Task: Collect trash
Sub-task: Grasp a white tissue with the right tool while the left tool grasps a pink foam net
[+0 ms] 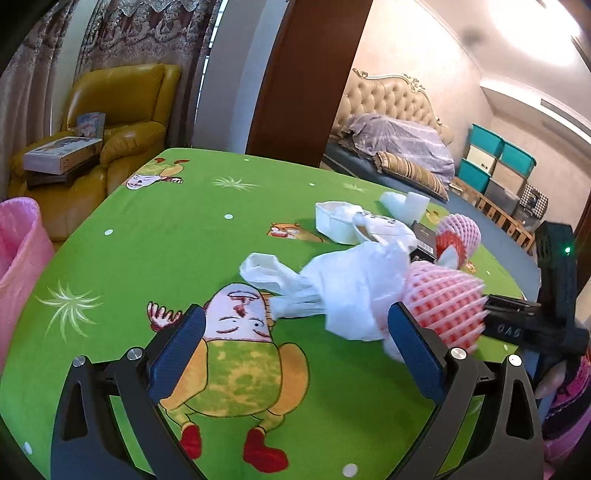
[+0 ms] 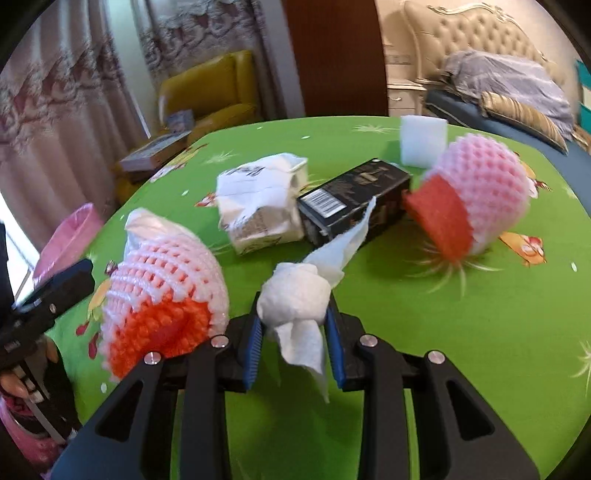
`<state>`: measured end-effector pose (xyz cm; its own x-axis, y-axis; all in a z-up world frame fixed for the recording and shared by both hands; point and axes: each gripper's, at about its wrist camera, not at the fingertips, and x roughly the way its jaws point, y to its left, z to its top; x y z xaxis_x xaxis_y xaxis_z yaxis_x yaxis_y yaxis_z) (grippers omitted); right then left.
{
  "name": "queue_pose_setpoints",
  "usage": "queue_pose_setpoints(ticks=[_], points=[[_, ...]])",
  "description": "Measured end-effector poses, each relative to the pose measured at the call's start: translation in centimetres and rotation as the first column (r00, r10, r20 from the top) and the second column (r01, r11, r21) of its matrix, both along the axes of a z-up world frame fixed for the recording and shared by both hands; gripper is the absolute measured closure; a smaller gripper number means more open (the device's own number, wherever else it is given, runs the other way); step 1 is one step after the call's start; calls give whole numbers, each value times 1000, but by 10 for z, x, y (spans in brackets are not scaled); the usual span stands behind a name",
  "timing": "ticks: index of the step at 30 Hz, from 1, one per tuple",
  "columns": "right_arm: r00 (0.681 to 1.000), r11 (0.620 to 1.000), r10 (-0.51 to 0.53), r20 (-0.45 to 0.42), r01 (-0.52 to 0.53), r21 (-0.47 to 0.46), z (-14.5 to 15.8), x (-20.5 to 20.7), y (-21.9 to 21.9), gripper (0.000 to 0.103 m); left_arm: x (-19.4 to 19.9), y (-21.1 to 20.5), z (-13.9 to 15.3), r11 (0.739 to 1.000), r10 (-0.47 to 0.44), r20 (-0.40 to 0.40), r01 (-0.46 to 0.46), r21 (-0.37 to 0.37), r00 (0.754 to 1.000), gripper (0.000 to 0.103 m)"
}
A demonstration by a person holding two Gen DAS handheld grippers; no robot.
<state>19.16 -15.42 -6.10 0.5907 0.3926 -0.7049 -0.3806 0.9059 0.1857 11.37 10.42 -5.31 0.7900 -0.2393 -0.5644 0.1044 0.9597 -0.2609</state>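
The right hand-held gripper (image 2: 294, 325) is clenched on a crumpled white tissue (image 2: 295, 295); its blue pads (image 2: 254, 343) press the wad from both sides, and loose ends of the paper stick out above and below the jaws. The left hand-held gripper (image 1: 295, 343) is released, its jaws wide apart with nothing between them, and it hovers over the worktop (image 1: 184, 229).

Just beside the right hand-held gripper, on its left in the right wrist view, lies a pink foam fruit net (image 2: 162, 284) with an orange inside, and a white plastic bag (image 1: 343, 291) lies against it. Further away on the worktop are a torn white paper box (image 2: 258, 206), a black carton (image 2: 354, 199) that touches it, a second pink foam net (image 2: 480, 188) and a white foam block (image 2: 423, 140) near the far edge.

The worktop is covered with a green cloth with cartoon figures. A bin with a pink liner (image 1: 18, 251) stands at its left edge. Behind are a yellow leather armchair (image 1: 122, 107) with a flat box (image 1: 62, 153) on its arm, patterned curtains (image 1: 147, 33), a bed with a tufted headboard (image 1: 388, 96) and stacked storage boxes (image 1: 491, 158).
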Motion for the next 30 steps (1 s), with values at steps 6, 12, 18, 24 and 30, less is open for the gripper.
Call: queue_pose_setpoints(ticks=[6,12,18,24,30], points=[[998,995,-68,19,66,75,11,-1,-28,73,-16,-34,14,995,-90,-10,90,-38,996,10],[982,984,-170,83,164,72,24,-9,-77,73,-19,-85,17,978,-208,-50,208,-13,977,10],[974,978,-201,101,194,80,26,-18,-109,73,-7,-117,8,972,-221,-84,227,67,972,10],[983,993,-121,138,118,27,15,-40,-101,73,0,-128,-10,963,-226,-140,242,118,964,27],[981,998,-44,188,50,-28,20,-60,-87,73,-19,-136,-5,938,-284,-63,290,189,957,49]])
